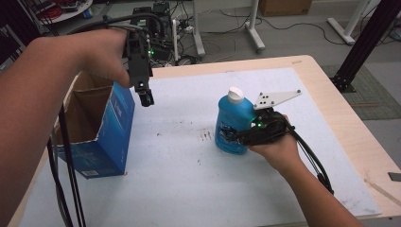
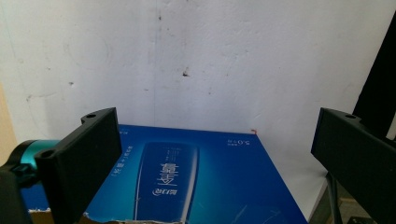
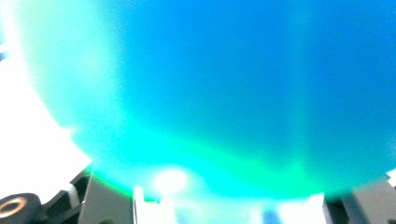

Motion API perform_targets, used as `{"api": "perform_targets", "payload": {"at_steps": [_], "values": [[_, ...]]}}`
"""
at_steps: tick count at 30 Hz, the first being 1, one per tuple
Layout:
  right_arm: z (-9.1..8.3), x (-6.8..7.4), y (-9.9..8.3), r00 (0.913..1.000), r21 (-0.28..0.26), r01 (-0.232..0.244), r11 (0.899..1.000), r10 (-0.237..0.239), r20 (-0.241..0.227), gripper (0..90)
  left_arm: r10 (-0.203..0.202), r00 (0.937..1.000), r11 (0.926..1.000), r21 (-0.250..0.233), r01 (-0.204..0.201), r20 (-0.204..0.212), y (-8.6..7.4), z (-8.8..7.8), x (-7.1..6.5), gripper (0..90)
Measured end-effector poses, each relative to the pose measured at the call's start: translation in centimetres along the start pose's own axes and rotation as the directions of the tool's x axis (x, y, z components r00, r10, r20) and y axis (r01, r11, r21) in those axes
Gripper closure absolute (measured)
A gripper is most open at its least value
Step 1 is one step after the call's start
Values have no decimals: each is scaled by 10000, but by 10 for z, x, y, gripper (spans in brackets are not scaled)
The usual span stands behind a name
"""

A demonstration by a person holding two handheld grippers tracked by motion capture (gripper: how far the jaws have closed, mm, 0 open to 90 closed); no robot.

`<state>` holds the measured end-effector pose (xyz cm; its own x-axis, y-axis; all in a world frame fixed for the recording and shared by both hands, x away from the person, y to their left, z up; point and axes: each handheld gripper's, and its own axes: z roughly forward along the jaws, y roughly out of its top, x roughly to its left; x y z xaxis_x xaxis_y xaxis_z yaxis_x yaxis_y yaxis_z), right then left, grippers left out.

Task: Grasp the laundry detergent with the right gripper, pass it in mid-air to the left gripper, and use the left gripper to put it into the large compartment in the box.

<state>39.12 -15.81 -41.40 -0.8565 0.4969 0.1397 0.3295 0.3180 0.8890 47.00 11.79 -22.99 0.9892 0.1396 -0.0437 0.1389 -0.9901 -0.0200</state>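
On the table [image 1: 331,101] lies a mat [image 1: 179,179] that covers most of the top, and everything I work with stands on it. The open box [image 1: 101,137] stands at the mat's left edge, its mouth facing up. My left gripper [image 1: 144,92] hangs above the box's far right corner, clear of it, jaws pointing down and wide apart; from its own camera the box's side [image 2: 187,177] lies below, between them. The bottle [image 1: 233,124] stands upright right of the mat's middle, well apart from the box. My right gripper [image 1: 236,137] comes at it from the right, level with its lower half, jaws clamped on its body [image 3: 224,93].
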Motion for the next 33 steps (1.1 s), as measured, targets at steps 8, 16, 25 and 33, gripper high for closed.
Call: {"api": "perform_targets", "payload": {"at_steps": [8, 16, 25, 33], "values": [[0, 6, 1, 9977, 14, 613, 9981, -613, 303, 465, 5, 10000, 10000, -1, -5, -13, 1, -1, -3, 17], [-9, 8, 12, 9969, -12, 774, 9970, -774, 137, 465, 347, 9993, 9994, -20, -347, -110, 4, -5, -11, 17], [-13, 14, 30, 9937, 80, 1057, 9944, -1053, -380, 465, 696, 9974, 9970, -324, -702, -209, 9, -14, -24, 17], [-12, 31, 51, 9799, 37, 1650, 9863, -1635, -1144, 462, 1152, 9931, 9923, -426, -1159, -197, 17, -24, -43, 17]]}}
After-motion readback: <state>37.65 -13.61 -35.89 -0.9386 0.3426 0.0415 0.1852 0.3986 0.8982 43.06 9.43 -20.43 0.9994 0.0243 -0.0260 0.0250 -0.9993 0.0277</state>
